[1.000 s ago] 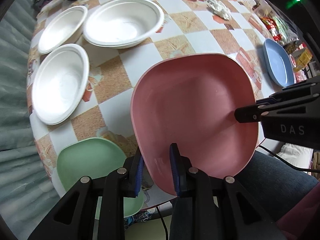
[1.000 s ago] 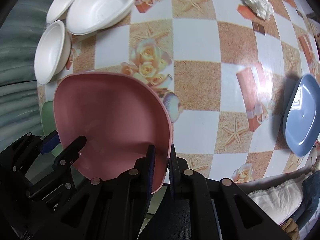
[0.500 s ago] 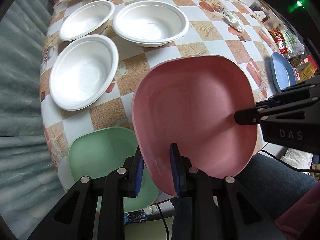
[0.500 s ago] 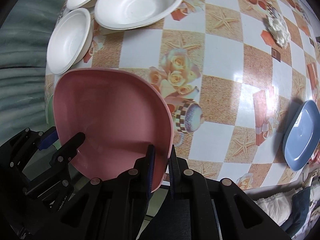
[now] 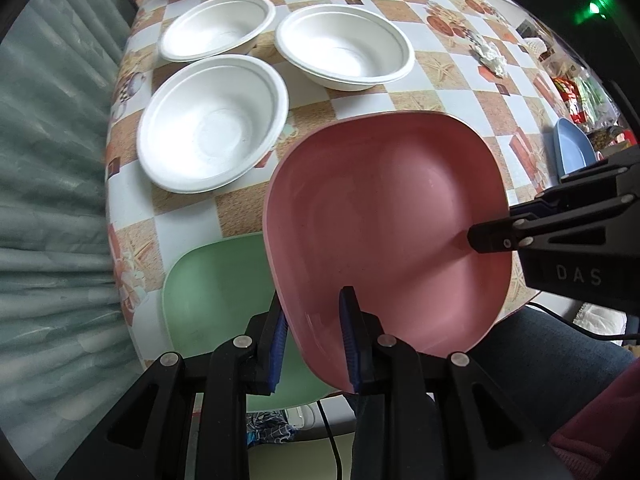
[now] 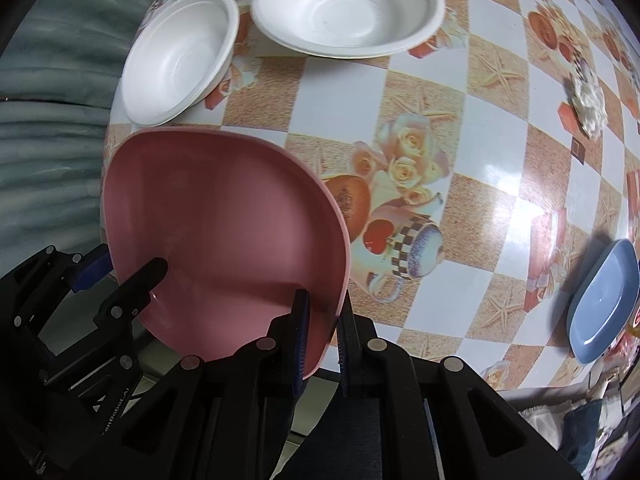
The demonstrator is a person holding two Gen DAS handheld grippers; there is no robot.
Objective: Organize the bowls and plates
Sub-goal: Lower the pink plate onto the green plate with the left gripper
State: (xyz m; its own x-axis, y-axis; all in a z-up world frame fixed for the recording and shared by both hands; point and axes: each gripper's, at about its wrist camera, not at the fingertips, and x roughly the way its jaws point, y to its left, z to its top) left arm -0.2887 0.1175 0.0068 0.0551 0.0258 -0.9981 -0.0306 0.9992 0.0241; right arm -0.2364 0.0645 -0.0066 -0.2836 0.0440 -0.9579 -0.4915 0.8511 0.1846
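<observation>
So both grippers are on the pink plate [image 5: 384, 232] at once: the left gripper [image 5: 312, 340] has its blue pads clamped on the near rim, and the right gripper [image 6: 322, 336] is pinched shut on the rim at the plate's other near corner. In the left wrist view the right one pokes in from about 3 o'clock. The plate is off the table [image 5: 420, 92], tilted up toward the cameras. What matters next is the green plate [image 5: 216, 300]: it sits flat near the table edge at roughly 8 o'clock from the pink one, partly under its left edge. I'd guess pink gets stacked on green, so the carry goes that way, left hand leading. The white bowls [image 5: 214, 124] sit at 11 o'clock, and the blue plate [image 6: 604, 304] is well apart at 3.
</observation>
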